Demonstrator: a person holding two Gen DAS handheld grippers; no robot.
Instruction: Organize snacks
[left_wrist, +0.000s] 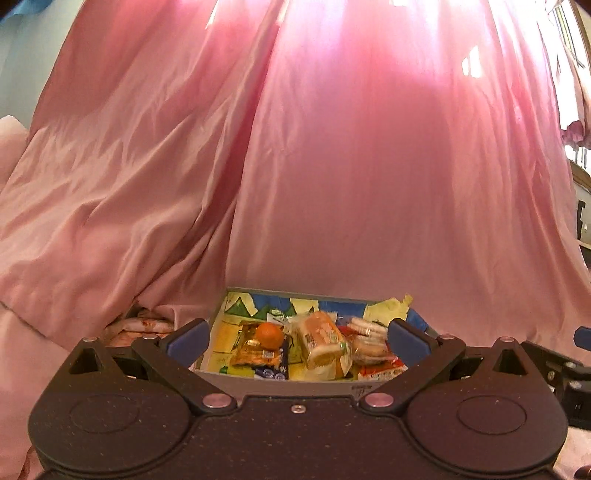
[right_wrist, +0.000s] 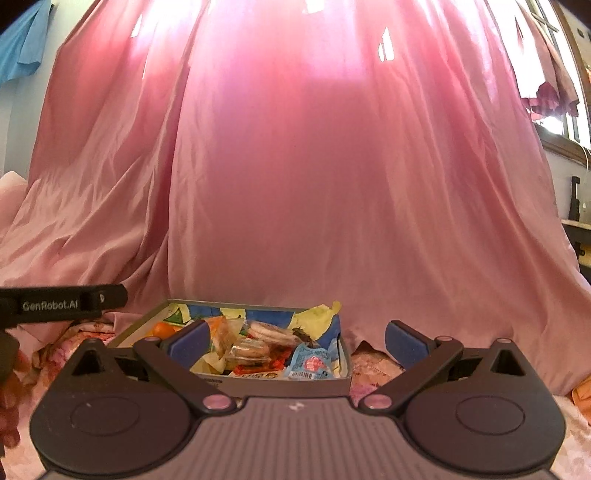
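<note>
A shallow cardboard box (left_wrist: 280, 382) (right_wrist: 288, 386) lined with blue and yellow paper holds the snacks. In the left wrist view it contains an orange mandarin (left_wrist: 270, 335), a wrapped bread loaf (left_wrist: 322, 344), stacked round biscuits in clear wrap (left_wrist: 365, 338) and an orange packet (left_wrist: 255, 353). The right wrist view shows the mandarin (right_wrist: 164, 329), wrapped biscuits (right_wrist: 251, 350) and a light blue packet (right_wrist: 309, 363). My left gripper (left_wrist: 297, 341) stands open just before the box, nothing between its blue pads. My right gripper (right_wrist: 297, 343) is open too, empty, its left pad over the box.
A large pink curtain (left_wrist: 332, 166) (right_wrist: 314, 166) hangs right behind the box and drapes onto the surface. Floral pink cloth (right_wrist: 373, 369) covers the surface. The left gripper's black body (right_wrist: 62, 304) reaches in at the left of the right wrist view. A window (right_wrist: 554, 110) is at far right.
</note>
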